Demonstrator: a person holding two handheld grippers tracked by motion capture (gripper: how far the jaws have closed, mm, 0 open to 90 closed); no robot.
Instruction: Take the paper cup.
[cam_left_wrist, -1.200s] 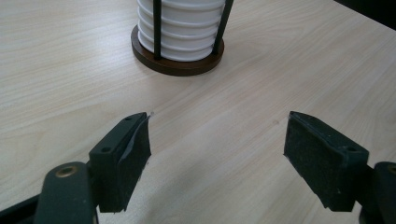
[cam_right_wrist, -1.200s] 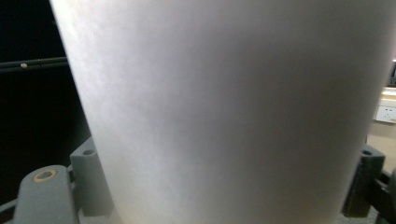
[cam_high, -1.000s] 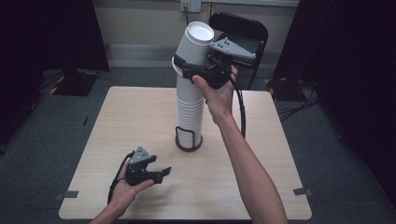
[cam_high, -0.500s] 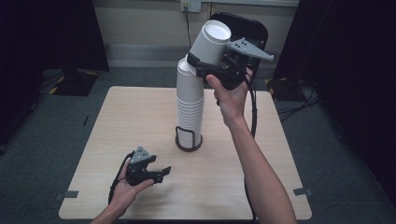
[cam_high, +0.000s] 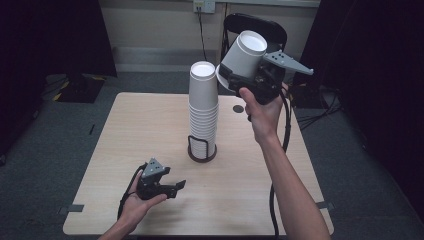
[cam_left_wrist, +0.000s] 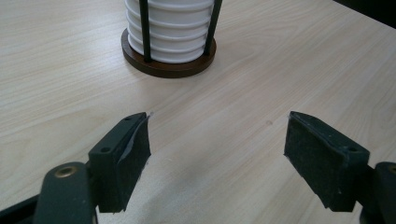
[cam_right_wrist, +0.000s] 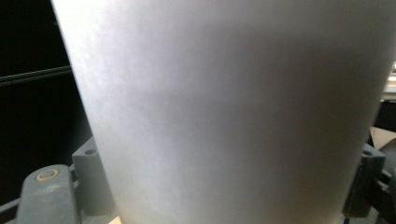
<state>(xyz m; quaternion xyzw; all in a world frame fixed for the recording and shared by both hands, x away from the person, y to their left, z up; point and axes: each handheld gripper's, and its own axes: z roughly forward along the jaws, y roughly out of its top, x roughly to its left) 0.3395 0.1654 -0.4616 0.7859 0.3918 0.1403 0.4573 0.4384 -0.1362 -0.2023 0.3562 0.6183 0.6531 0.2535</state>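
White paper cup (cam_high: 243, 56) is up in the air, tilted, bottom end pointing up and away, just right of and a bit above the top of the cup stack (cam_high: 203, 112), not touching it. Right gripper (cam_high: 252, 80) is clamped on it: in the right gripper view the cup wall (cam_right_wrist: 233, 116) sits between both jaws w/ the pads pressed on either side, so jaws are about half spread around the cup body. Stack stands upright in a small black wire holder w/ a dark round base (cam_left_wrist: 166, 65), roughly mid table (cam_high: 150, 125).

Left gripper (cam_high: 175, 186) is low over the table, near side of the stack & to its left, well apart from it. Its jaws are spread wide w/ nothing between them, just bare wood; pads (cam_left_wrist: 133, 158) aren't touching anything afaict.
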